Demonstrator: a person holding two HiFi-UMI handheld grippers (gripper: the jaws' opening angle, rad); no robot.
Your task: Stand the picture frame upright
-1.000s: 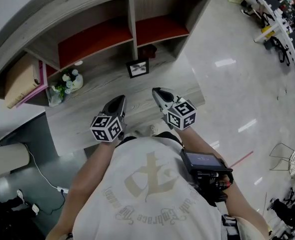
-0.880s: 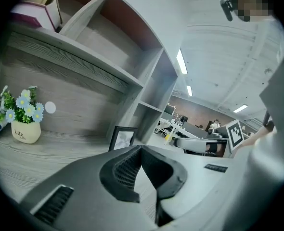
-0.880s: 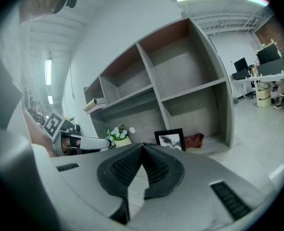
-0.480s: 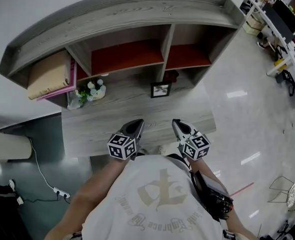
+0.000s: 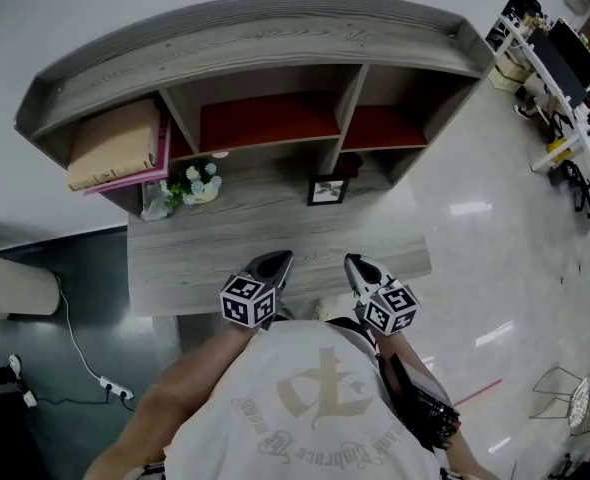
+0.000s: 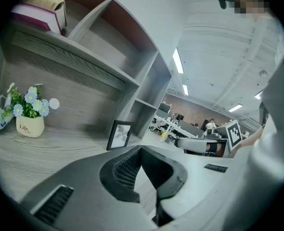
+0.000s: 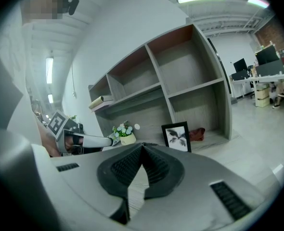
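While reaching forward over the near edge of the desk (image 5: 190,258), holds left gripper (image 5: 279,257) and right gripper (image 5: 351,261) side by side, tipped slightly down, jaws of each pressed together on nothing. Finds picture frame (image 5: 327,190) standing upright at the desk's back, below the shelves (image 5: 275,123), well apart from both. Reads "Life" on flower pot (image 6: 30,126).

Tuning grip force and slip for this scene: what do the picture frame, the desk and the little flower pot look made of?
Picture frame: thin black matte border, so plastic or painted wood; the look doesn't say which.
Desk: grey, matte, with a printed-looking wood grain, so likely laminate board.
Flower pot: pale and smooth with lettering on it, probably ceramic.
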